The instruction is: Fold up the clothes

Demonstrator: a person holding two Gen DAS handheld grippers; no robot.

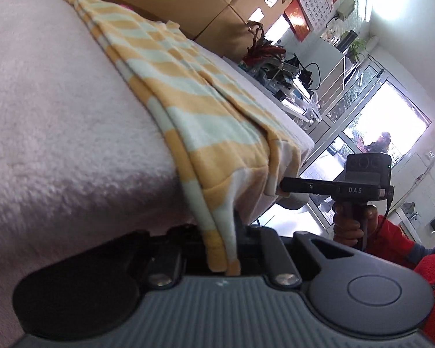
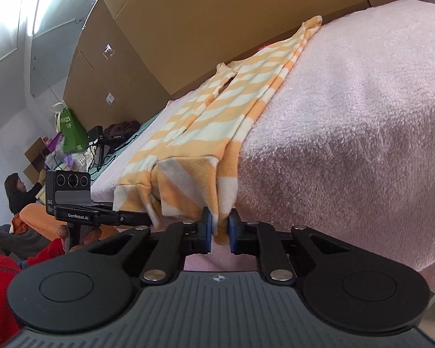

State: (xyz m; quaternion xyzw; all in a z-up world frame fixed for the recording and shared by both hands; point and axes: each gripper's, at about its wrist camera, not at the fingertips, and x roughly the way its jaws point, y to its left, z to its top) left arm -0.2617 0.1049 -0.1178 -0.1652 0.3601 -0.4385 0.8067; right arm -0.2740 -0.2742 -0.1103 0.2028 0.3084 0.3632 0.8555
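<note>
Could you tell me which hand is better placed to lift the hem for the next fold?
Left, narrowly: both grip the striped garment, but the left tool holds cloth deeper; the right tool nips a corner.

The striped garment [image 2: 217, 121] lay on the blanket [image 2: 348, 133], its near end hanging over the blanket's edge; cardboard boxes [image 2: 217, 29] stood behind the blanket.

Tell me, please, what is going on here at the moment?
A person is folding a yellow-striped garment lying on a pink fleece blanket. The left gripper and right gripper each have their jaws shut on the near hem that hangs over the blanket's edge, at two separate spots. The garment is already folded lengthwise.
</note>
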